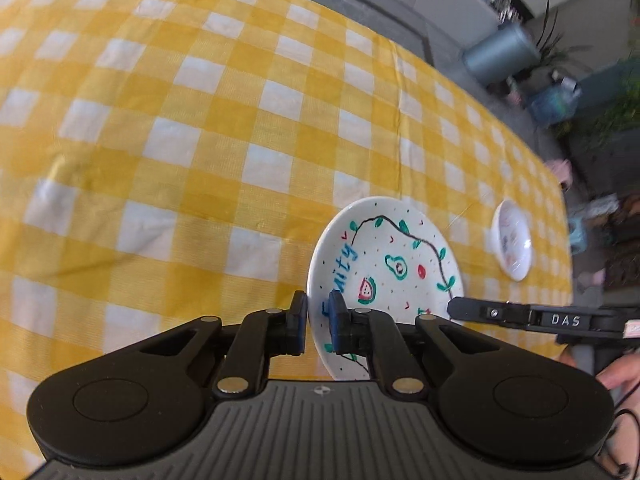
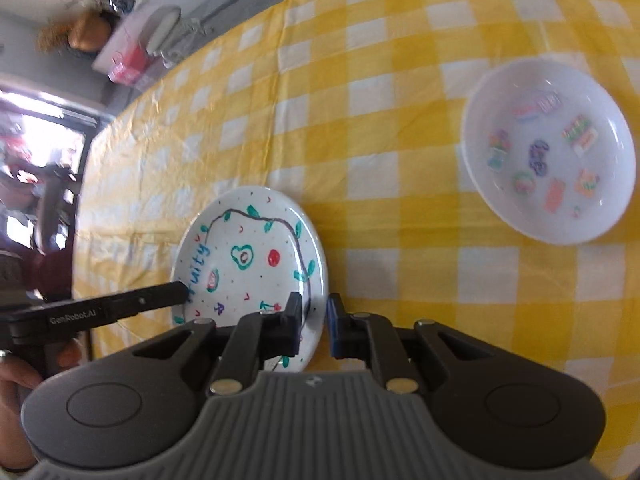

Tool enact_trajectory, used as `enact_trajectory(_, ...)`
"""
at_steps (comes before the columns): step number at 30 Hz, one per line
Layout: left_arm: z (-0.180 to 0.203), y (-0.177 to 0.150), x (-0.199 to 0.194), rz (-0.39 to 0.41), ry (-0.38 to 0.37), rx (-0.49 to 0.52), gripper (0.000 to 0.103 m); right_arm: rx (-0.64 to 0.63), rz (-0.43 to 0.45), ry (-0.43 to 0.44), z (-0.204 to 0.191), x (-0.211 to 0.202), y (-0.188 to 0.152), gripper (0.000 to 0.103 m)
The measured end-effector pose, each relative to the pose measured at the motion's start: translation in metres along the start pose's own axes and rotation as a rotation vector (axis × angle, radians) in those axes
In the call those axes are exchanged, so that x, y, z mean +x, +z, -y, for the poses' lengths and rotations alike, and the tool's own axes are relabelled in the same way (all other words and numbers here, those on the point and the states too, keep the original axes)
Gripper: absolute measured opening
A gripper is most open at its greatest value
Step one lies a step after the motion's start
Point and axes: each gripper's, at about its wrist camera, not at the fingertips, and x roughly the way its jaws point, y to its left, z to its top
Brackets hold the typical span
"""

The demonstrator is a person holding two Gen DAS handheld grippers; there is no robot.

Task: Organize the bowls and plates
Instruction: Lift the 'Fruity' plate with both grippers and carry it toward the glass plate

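Round glossy plate (image 1: 392, 264), checked cloth (image 1: 160, 140)

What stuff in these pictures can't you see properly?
- Left wrist view: the left gripper covers the near edge of the plate, so the first letters of its blue word are hidden.
- Left wrist view: the bowl is too small and far to make out its pictures.
- Right wrist view: the right gripper hides the plate's near rim.
- Right wrist view: the bowl's little pictures are blurred.
- Both views: the room beyond the tablecloth is blurred.
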Motion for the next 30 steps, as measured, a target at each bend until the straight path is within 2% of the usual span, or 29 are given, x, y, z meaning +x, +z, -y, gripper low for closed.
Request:
enact_trajectory(8,-0.032,-0.009,0.006,0.073,-0.144,-0.133,0.008,0.185,0.13,0.259,0.05,0.001,-0.027,0.011)
enact_trajectory(10,-0.03,-0.009,0.006,0.082,-0.139,-0.13,0.008,0.227,0.164,0.298,0.059,0.004,-0.035,0.003)
enact_trajectory(14,-0.017,-0.009,0.001,0.102,-0.092,-0.077,0.008,0.24,0.208,0.317,0.059,0.003,-0.047,0.002)
enact_trajectory(23,0.012,-0.009,-0.019,0.115,-0.095,-0.013,0.007,0.249,0.274,0.332,0.05,-0.02,-0.055,0.002)
enact_trajectory(30,0.061,-0.022,-0.029,0.13,-0.081,0.063,0.007,0.262,0.324,0.34,0.067,-0.059,-0.074,0.002)
